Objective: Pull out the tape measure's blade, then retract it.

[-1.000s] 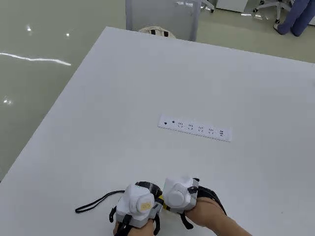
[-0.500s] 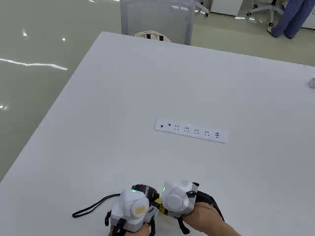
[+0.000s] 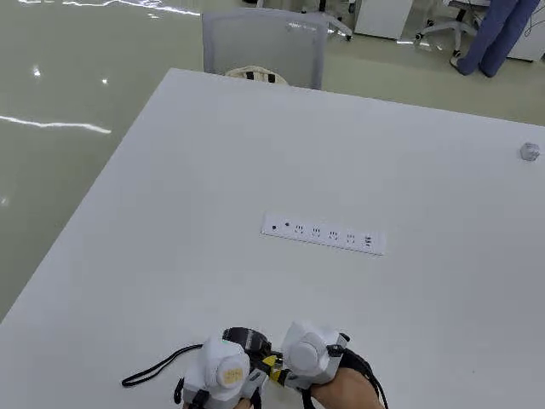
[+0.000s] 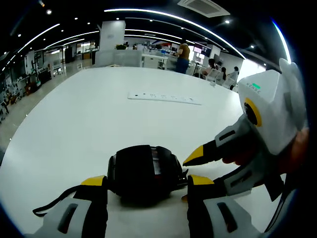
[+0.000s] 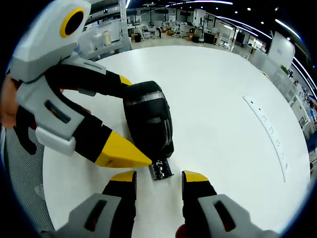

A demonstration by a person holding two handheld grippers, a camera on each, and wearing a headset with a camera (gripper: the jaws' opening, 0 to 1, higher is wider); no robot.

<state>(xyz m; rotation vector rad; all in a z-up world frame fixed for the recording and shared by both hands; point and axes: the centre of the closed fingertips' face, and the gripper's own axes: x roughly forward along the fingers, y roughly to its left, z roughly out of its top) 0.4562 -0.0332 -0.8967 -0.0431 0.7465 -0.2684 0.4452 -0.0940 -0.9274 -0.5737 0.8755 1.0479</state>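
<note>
A black tape measure [image 4: 143, 171] lies on the white table near its front edge, and my left gripper [image 4: 147, 181] is shut on its body, one yellow-tipped jaw on each side. A short bit of blade tip [image 5: 161, 170] with printed marks sticks out of the tape measure [image 5: 147, 119]. It lies between the jaws of my right gripper [image 5: 159, 177], which stand open a little wider than the blade. In the head view the left gripper [image 3: 238, 354] and right gripper [image 3: 277, 368] sit close together over the tape measure [image 3: 247, 339]. Its black wrist strap [image 3: 157, 371] trails left.
A white power strip [image 3: 323, 233] lies mid-table, beyond the grippers. A grey chair [image 3: 260, 38] stands at the far edge. A small grey object [image 3: 529, 152] sits far right. The table's left edge [image 3: 81, 204] runs diagonally, with floor beyond it.
The head camera has tilted up, so the scene sits lower in the picture. Both grippers stay together at the tape measure with no clear move.
</note>
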